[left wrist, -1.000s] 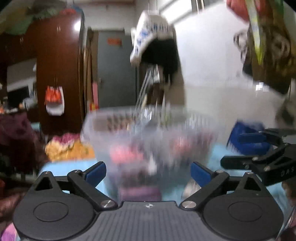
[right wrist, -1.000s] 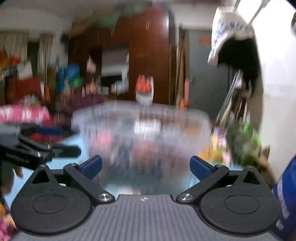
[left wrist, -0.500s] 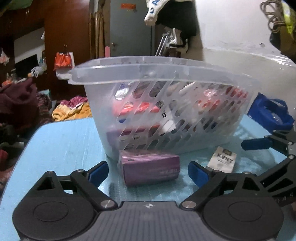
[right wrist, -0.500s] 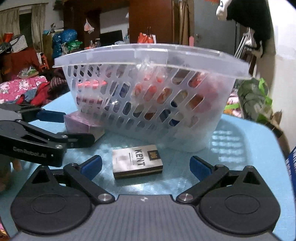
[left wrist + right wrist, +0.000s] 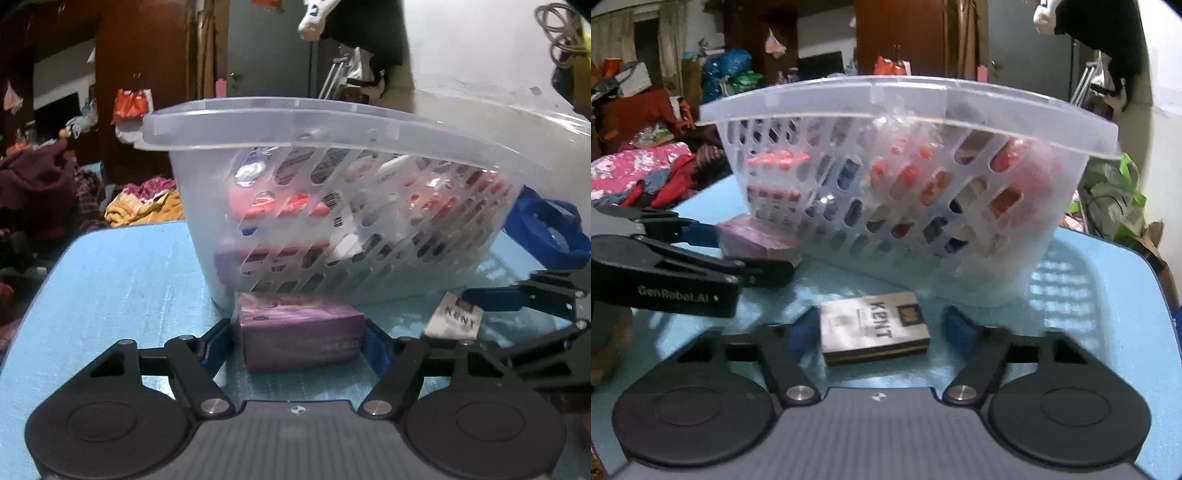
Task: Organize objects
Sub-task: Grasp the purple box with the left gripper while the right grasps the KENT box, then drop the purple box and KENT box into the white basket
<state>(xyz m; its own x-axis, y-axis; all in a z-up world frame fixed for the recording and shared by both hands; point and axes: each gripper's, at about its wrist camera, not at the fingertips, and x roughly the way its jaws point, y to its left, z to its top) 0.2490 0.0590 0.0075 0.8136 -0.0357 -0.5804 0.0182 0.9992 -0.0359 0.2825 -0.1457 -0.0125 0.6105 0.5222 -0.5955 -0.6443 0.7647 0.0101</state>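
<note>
A clear slotted plastic basket (image 5: 369, 229) full of small packets stands on the blue table (image 5: 110, 288); it also shows in the right wrist view (image 5: 905, 192). A purple box (image 5: 299, 336) lies in front of it, and my left gripper (image 5: 299, 343) has both blue pads against its ends, shut on it. A white KENT pack (image 5: 873, 326) lies flat on the table between the fingers of my right gripper (image 5: 877, 332); the left pad is near it, the right pad stands a little apart. The KENT pack (image 5: 456, 317) and the purple box (image 5: 753, 236) show in the opposite views too.
The table's left edge (image 5: 44, 280) and right edge (image 5: 1160, 280) are close. A blue bag (image 5: 550, 229) sits at the right behind the basket. Piles of clothes (image 5: 639, 173) and a dark wardrobe (image 5: 144, 74) fill the room beyond.
Both grippers came down to the table. The left one has closed its fingers onto the purple box. The right one has narrowed its fingers around the KENT pack.
</note>
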